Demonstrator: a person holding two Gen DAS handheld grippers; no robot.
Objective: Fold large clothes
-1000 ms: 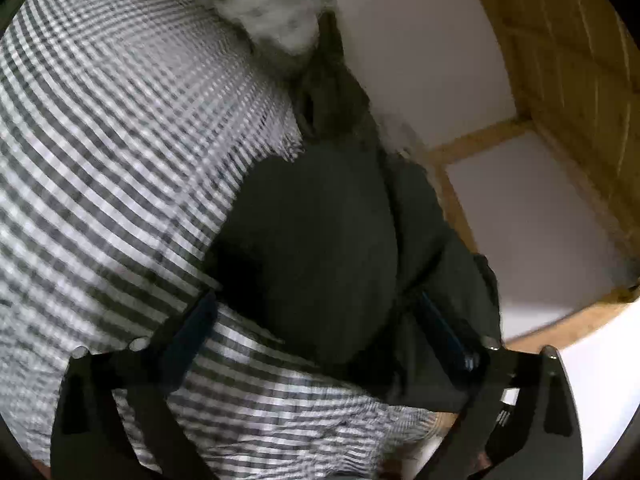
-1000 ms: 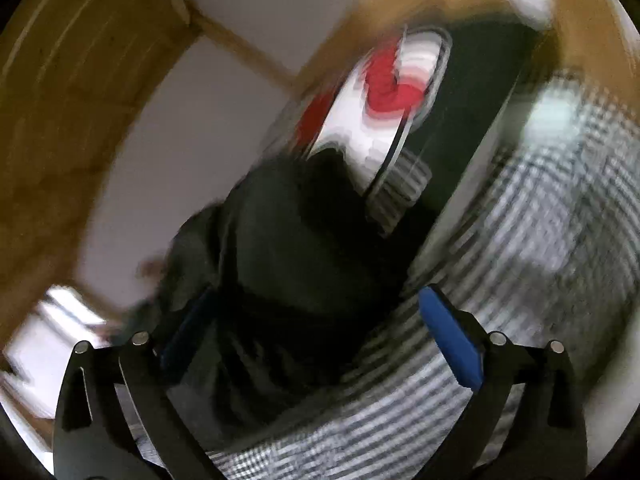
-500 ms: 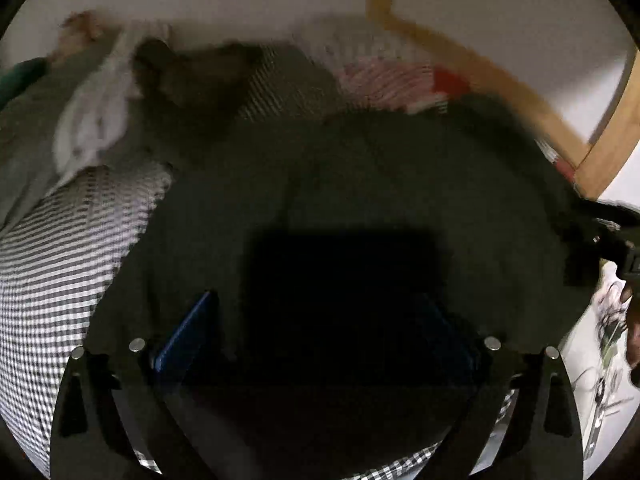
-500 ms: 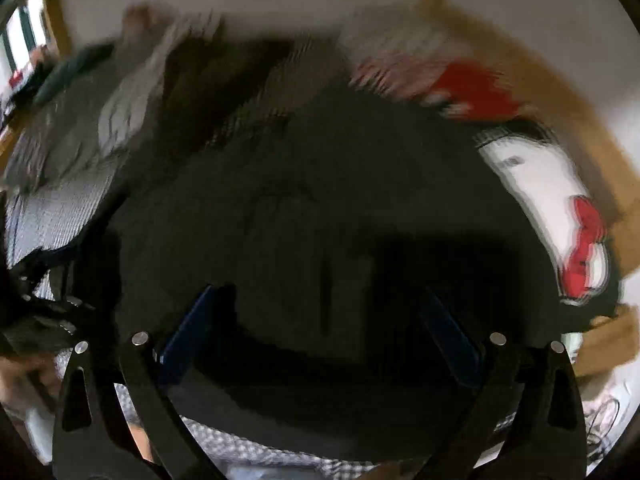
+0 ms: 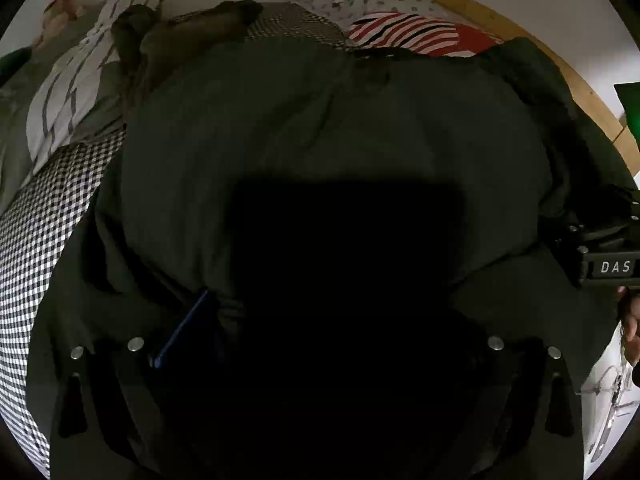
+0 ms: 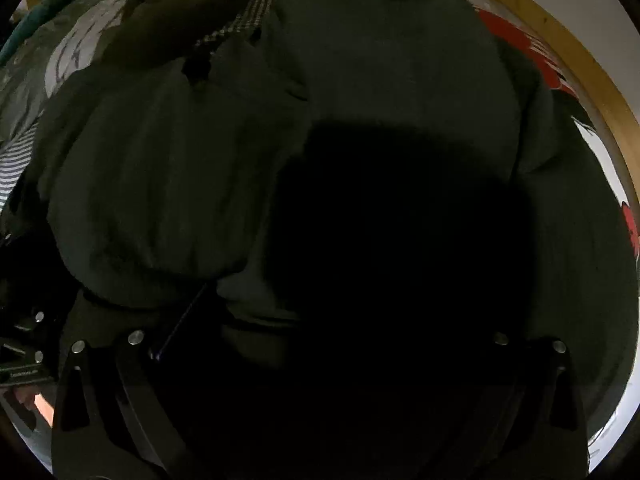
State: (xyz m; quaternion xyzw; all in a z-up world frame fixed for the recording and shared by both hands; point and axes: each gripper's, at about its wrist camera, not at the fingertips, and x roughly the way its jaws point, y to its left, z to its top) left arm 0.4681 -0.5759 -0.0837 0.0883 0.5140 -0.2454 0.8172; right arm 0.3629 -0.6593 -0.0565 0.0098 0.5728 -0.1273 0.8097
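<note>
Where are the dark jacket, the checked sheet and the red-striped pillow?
dark jacket (image 5: 320, 128), left wrist view, its broad middle panel.
checked sheet (image 5: 44, 216), left wrist view, bare patch at left.
red-striped pillow (image 5: 408, 34), left wrist view, striped face.

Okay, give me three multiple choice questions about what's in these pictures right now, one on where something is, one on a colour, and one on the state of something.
1. Where does the dark garment lie?
A. on the checked bedcover
B. on a hanger
C. in a drawer

2. What colours are the stripes of the cloth past the garment's far edge in the left wrist view?
A. blue and yellow
B. red, white and black
C. all green

3. What state is the garment in?
A. rolled into a tight tube
B. spread wide with soft creases
C. packed in a bag

Answers: 1 A, the black-and-white checks show beside and beyond its edge. 2 B, red, white and black bands show near the wooden frame. 3 B, it fills both views with only shallow wrinkles.
</note>
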